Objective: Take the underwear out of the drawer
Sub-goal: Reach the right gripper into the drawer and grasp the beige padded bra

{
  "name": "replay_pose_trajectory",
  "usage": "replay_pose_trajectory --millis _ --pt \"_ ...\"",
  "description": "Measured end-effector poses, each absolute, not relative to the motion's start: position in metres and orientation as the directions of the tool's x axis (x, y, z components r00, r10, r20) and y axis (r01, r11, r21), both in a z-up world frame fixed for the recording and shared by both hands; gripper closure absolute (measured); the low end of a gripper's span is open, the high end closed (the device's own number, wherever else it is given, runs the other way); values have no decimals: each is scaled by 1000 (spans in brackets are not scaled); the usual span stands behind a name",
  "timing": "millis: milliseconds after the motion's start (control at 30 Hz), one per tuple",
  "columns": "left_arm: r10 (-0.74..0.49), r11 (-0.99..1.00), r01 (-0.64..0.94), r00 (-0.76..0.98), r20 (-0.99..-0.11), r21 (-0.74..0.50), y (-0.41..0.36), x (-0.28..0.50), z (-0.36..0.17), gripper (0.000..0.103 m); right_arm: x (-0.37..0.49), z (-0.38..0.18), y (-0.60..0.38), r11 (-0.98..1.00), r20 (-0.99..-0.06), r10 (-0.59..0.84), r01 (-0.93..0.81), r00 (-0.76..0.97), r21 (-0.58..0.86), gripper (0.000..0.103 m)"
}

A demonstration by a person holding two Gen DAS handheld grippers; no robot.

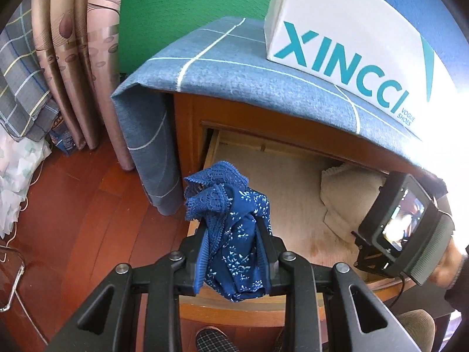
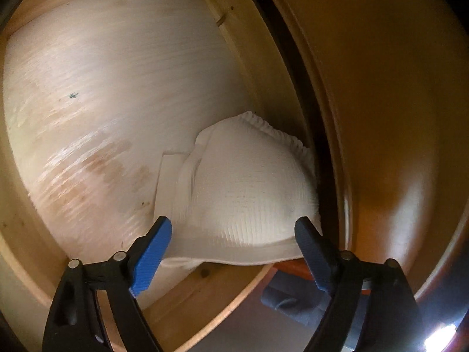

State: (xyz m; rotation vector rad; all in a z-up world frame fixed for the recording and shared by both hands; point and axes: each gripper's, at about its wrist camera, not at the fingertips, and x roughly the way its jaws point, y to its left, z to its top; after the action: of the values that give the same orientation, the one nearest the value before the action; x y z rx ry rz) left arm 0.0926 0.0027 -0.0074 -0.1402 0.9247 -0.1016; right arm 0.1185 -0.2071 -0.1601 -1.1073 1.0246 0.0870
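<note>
My left gripper (image 1: 233,228) is shut on blue floral underwear (image 1: 234,234) with lace trim, held above the front left of the open wooden drawer (image 1: 263,158). White ribbed underwear (image 2: 243,193) lies at the drawer's right side, partly under the cabinet front; it also shows in the left wrist view (image 1: 348,193). My right gripper (image 2: 234,234) is open, its blue pads (image 2: 152,252) on either side of the white underwear's near end, just above it. The right gripper's body shows in the left wrist view (image 1: 401,228) over the drawer's right side.
The drawer's pale bottom (image 2: 102,102) has brown stains. A blue checked cloth (image 1: 234,67) covers the cabinet top, with a white XINCCI shoe box (image 1: 351,47) on it. Curtains (image 1: 79,58) and a red wooden floor (image 1: 88,220) lie to the left.
</note>
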Motion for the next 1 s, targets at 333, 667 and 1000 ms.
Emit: replay_pose_trajectory --millis 333,667,1000 --pt "-132 986 -6 583 -802 -167 3 95 -9 74 141 -179 -221 468 -685 -403 -506 608 -725 9" --pt "-116 988 -16 568 -815 -152 0 101 -11 74 143 -205 -224 415 -641 -415 -493 646 -765 0" --pt "-104 989 -32 550 -828 -146 -2 107 -15 74 126 -220 -233 405 -622 -413 -477 666 -780 4"
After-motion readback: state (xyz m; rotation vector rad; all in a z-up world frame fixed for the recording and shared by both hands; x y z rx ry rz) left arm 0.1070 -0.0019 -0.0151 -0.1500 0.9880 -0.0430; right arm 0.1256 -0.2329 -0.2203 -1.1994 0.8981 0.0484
